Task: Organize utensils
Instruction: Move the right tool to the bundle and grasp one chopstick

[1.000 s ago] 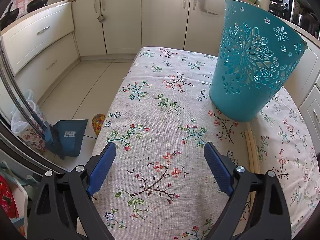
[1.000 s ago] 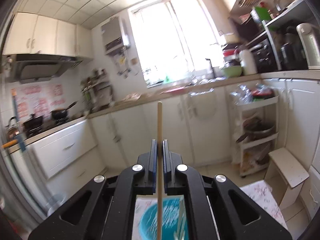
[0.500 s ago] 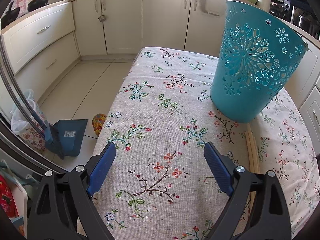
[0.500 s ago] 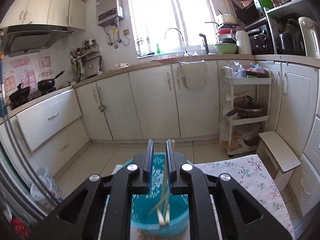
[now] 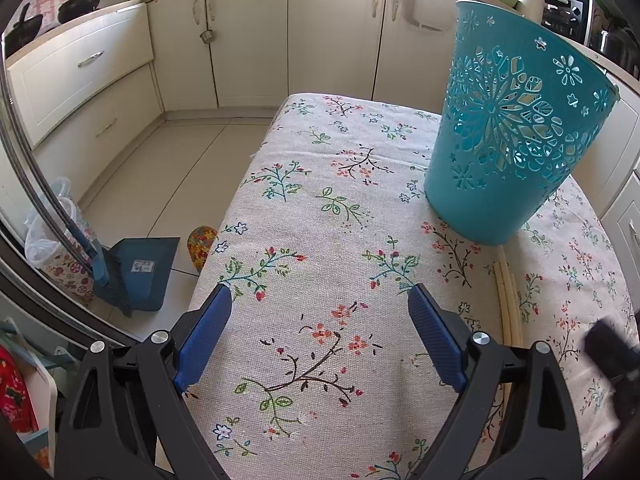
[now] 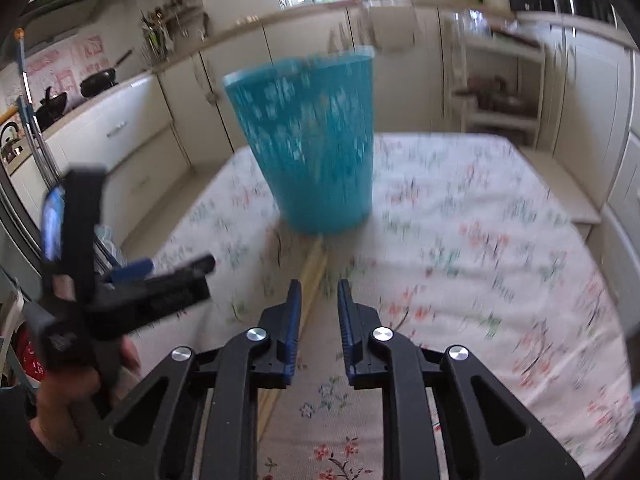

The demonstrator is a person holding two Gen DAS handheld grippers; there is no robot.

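Both tools spread and empty: left tool (image 5: 318, 316), right tool (image 6: 317, 292) over chopsticks (image 6: 310, 276) beside teal basket (image 5: 516, 136)

Both your grippers hang over the table, empty.

Your left gripper (image 5: 320, 320) sits low near the table's left edge, its blue pads (image 5: 202, 340) spread wide apart with nothing between them; your left hand (image 6: 68, 396) wraps its handle from below. Your right gripper (image 6: 316, 308) is to the right of the left one, tilted downward, its jaws parted by a narrow gap and gripping nothing. The right wrist view is motion-blurred.
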